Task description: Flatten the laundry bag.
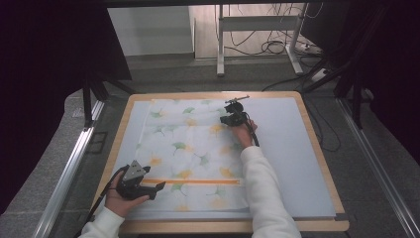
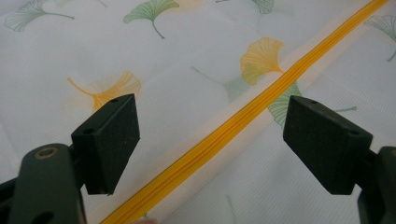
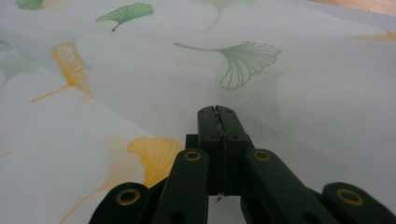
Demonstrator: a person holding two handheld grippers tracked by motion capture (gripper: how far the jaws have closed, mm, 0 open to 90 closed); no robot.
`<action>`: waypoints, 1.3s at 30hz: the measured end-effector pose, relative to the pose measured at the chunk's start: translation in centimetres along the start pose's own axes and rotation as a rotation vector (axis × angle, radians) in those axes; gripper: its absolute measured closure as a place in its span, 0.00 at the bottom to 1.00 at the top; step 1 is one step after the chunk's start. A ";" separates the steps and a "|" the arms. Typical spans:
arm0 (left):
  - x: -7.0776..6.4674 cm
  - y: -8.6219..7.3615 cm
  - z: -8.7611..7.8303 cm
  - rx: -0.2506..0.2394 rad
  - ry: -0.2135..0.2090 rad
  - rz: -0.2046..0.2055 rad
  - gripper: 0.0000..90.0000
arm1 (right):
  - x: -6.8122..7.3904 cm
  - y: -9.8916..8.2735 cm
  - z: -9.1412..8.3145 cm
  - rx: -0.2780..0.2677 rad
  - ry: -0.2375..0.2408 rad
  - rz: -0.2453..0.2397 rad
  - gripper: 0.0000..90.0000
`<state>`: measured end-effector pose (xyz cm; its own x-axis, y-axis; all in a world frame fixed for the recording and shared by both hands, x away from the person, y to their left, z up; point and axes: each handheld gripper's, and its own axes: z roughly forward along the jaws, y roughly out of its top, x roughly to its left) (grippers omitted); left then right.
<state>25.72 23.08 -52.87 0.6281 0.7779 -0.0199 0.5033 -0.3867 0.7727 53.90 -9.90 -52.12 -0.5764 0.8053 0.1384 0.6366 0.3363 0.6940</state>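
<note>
A white fabric cover (image 1: 183, 144) printed with green and yellow ginkgo leaves lies flat on the table. An orange zipper (image 1: 193, 181) runs across its near part. My left gripper (image 1: 156, 191) sits at the cover's near left corner, open, its two pads (image 2: 109, 140) standing either side of the zipper (image 2: 261, 102) without touching it. My right gripper (image 1: 225, 120) is at the cover's far right part. Its jaws are shut, tips (image 3: 217, 116) low over the printed cloth (image 3: 140, 93). Only a thin pale line shows between the pads, and no fold of cloth rises there.
A pale grey mat (image 1: 292, 148) covers the wooden table (image 1: 118, 134), with bare mat to the right of the cover. Past the far edge, a metal desk frame (image 1: 220, 44) and cables (image 1: 277, 47) stand on the floor. Dark curtains hang at both sides.
</note>
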 end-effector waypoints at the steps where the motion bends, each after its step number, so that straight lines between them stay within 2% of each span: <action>1: 0.0 0.0 0.0 -0.001 -0.006 -0.002 0.20 | -0.3 0.2 0.2 -0.002 -0.003 0.007 0.99; 5: 0.0 0.1 0.0 -0.004 -0.012 0.001 0.20 | -1.1 0.5 0.6 0.000 -0.022 0.040 0.99; 9: 0.0 0.1 -0.1 -0.017 -0.014 -0.008 0.20 | -1.3 0.4 0.3 0.010 -0.029 0.049 0.99; 12: 0.2 0.2 -0.2 -0.025 -0.012 -0.021 0.20 | -0.9 0.3 -1.1 0.003 -0.020 0.016 0.99; 16: 0.4 0.3 -0.1 -0.029 -0.008 -0.033 0.20 | -0.2 -0.1 -3.9 -0.010 -0.001 -0.029 0.99; 19: 0.4 0.3 -0.2 -0.035 0.005 -0.026 0.23 | 0.5 -0.7 -5.8 -0.015 0.010 -0.060 0.99; 21: 0.3 0.3 -0.3 -0.035 0.001 -0.021 0.23 | 1.1 -1.4 -7.0 -0.018 0.034 -0.074 0.99; 26: 0.1 0.2 -0.1 -0.019 -0.014 -0.009 0.22 | 2.1 -2.7 -8.5 -0.025 0.075 -0.109 0.99; 27: 0.1 0.2 0.0 -0.015 -0.015 -0.007 0.22 | 2.7 -3.7 -9.4 -0.030 0.101 -0.124 0.99; 36: 0.1 0.1 -0.1 -0.014 -0.011 -0.012 0.22 | 5.2 -7.9 -12.9 -0.032 0.173 -0.192 0.99; 39: 0.1 0.2 -0.1 -0.014 -0.012 -0.015 0.21 | 5.7 -9.4 -13.8 -0.026 0.184 -0.207 0.99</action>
<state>25.90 23.13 -52.66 0.6276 0.7776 -0.0391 0.5047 -0.3681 0.7809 37.53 -15.23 -48.08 -0.7775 0.6181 0.1161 0.4838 0.4699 0.7383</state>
